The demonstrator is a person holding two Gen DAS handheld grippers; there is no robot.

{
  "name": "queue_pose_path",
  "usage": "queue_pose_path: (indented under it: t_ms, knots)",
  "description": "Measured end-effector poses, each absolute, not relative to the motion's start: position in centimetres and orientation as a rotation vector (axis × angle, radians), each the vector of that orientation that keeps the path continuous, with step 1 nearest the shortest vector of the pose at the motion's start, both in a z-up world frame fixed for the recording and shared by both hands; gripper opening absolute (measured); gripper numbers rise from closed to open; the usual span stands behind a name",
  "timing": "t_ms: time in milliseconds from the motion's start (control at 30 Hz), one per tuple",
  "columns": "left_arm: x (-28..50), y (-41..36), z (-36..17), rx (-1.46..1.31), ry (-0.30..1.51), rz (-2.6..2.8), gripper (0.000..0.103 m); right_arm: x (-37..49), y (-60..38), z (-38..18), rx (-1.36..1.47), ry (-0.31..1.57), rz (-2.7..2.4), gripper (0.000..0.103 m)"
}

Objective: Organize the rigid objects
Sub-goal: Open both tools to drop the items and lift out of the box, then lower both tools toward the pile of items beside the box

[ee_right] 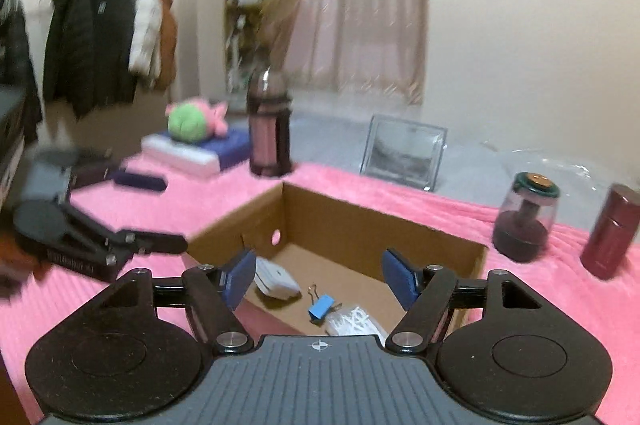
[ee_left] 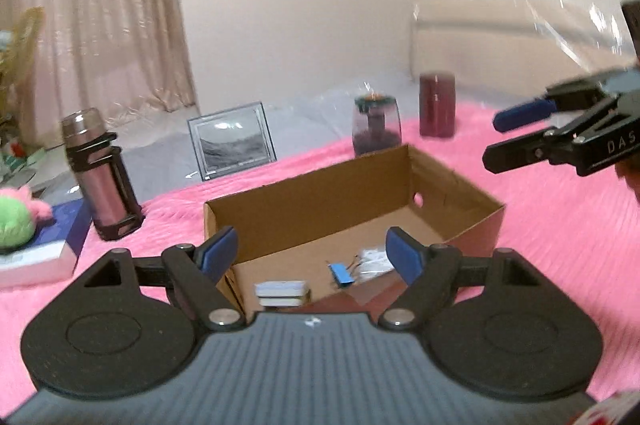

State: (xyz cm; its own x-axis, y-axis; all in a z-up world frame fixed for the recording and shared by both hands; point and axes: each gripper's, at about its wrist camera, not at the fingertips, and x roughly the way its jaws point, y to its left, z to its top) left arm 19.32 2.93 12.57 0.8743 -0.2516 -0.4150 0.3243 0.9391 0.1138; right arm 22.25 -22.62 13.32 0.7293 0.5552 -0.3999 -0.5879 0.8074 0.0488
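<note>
Cardboard box (ee_left: 352,209) sits open on the pink blanket (ee_left: 560,225), right under both grippers. Left gripper (ee_left: 312,257) hangs over the near edge of the box, jaws spread wide, nothing between them. Right gripper (ee_right: 320,277) hovers over the opposite edge, jaws likewise spread and empty. On the box floor lies a blue binder clip (ee_right: 321,308), touching a small bag of white bits (ee_right: 352,319); a white and dark case (ee_right: 276,279) rests apart from them, nearer one side wall. Outside the box, a pink and steel flask (ee_left: 100,177) stands upright on the blanket near one corner. Beyond the far wall stand a clear jar with a green lid (ee_left: 376,125) and a dark red cylinder (ee_left: 437,104), side by side but not touching. A picture frame (ee_left: 232,141) leans just off the blanket's edge. A green and pink plush toy (ee_right: 196,121) lies on a blue and white book (ee_right: 200,149) behind the flask.
</note>
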Motion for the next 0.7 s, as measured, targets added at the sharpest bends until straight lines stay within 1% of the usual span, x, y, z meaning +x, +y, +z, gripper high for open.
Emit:
queue_pose_path:
  t_ms: [200, 333, 467, 500, 700]
  knots:
    - [13.5, 3.3, 12.5, 0.106, 0.343, -0.253, 0.078, 16.6, -24.3, 13.3, -0.032, 0.345, 0.564, 0.073]
    - [10.3, 3.4, 11.6, 0.086, 0.330, -0.256, 0.078, 13.1, -25.3, 12.0, -0.013, 0.300, 0.527, 0.073]
    - [7.7, 3.2, 10.2, 0.087, 0.344, -0.231, 0.079, 10.8, -26.0, 9.4, 0.033, 0.350, 0.475, 0.074]
    - [7.1, 3.3, 9.8, 0.081, 0.353, -0.206, 0.081, 10.1, -26.1, 8.6, 0.049, 0.367, 0.459, 0.074]
    - [4.9, 4.3, 6.1, 0.009, 0.417, -0.122, 0.082, 6.8, -26.8, 4.9, 0.122, 0.433, 0.421, 0.074]
